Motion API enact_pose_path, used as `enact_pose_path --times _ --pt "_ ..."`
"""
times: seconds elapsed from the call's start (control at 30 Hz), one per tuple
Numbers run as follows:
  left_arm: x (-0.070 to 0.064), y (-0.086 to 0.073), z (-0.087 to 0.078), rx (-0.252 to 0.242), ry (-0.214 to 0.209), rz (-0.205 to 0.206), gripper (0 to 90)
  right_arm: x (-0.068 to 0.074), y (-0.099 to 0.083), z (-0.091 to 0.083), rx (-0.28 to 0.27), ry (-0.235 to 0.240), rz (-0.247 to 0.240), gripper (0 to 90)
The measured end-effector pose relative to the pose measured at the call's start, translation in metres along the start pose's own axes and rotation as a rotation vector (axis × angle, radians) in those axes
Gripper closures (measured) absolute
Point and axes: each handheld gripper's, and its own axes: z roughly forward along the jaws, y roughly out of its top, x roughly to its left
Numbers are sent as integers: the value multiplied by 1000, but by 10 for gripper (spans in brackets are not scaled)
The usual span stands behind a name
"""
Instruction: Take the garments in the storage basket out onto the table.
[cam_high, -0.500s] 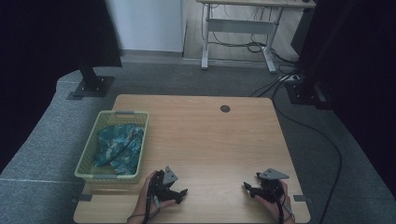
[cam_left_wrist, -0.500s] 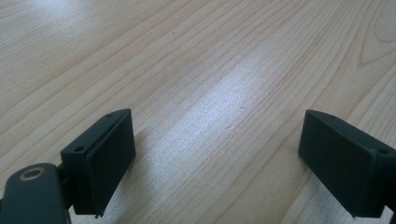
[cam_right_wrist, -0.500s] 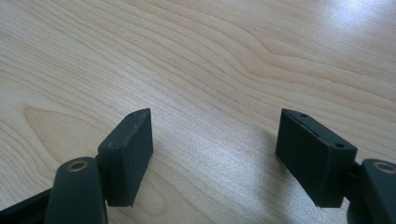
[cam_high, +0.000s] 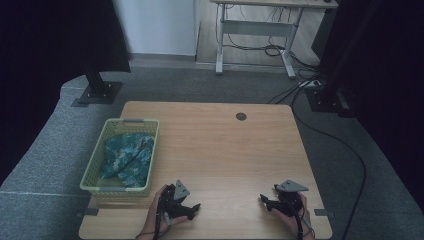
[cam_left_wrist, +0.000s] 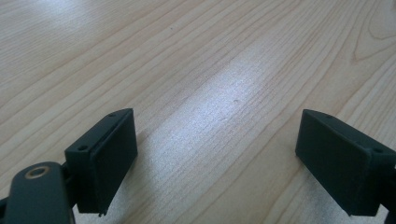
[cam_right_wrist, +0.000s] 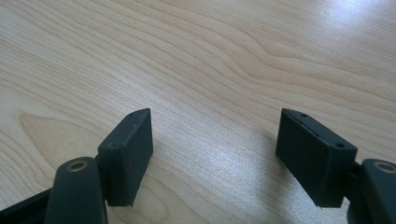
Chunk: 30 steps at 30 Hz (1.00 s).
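High view: teal cloth (cam_high: 125, 159) sits bunched in the green basket (cam_high: 95, 170) at the counter's (cam_high: 225, 150) left edge, near the left hand-held gripper (cam_high: 189, 210); right hand-held gripper (cam_high: 267, 202) is well apart. Looks like nothing's started yet. Left gripper view: jaws spread wide over bare wood. Right gripper view: same, wide apart and empty.

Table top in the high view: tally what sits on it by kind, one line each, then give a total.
Grippers: 2, left gripper and right gripper, both open
Yellow-green basket: 1
Teal patterned cloth in the basket: 1
Round dark grommet: 1
Total: 5
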Motion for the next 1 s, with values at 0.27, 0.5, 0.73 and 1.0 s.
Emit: enact_pose_path --times 0.27,0.5,0.73,1.0 --pt "1 1 1 -1 1 -1 125 0 0 0 0 -2 0 266" --pt "1 1 1 -1 0 0 129 0 0 0 1 -3 1 266" --pt "0 2 0 10 2 3 141 0 0 0 0 -3 1 266" --pt "-9 6 -2 22 13 21 144 1 0 0 0 -3 0 266"
